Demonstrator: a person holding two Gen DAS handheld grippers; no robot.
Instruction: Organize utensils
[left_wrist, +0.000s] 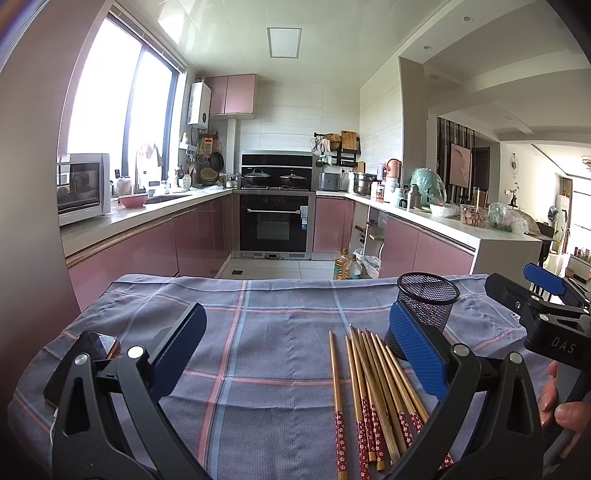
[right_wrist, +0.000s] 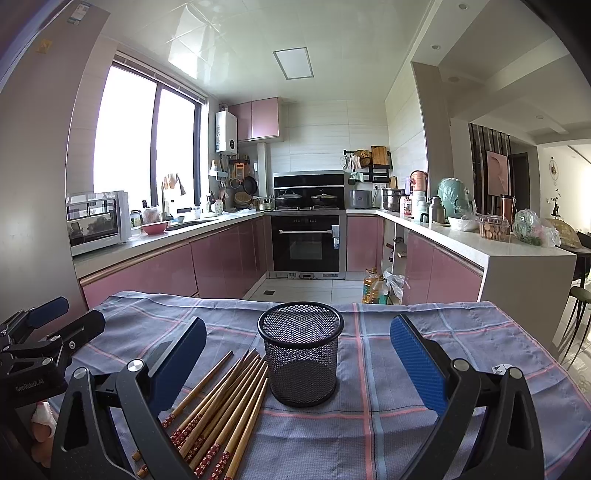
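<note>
Several bamboo chopsticks with red flowered ends lie side by side on the checked cloth; they also show in the right wrist view. A black mesh holder stands upright and empty just right of them, partly hidden behind my left gripper's right finger in the left wrist view. My left gripper is open and empty above the cloth, left of the chopsticks. My right gripper is open and empty, with the holder between its fingers' line of sight.
A phone with a cable lies on the cloth at the left. The table ends at its far edge before the kitchen floor. An oil bottle stands on the floor beyond. The right gripper shows in the left wrist view.
</note>
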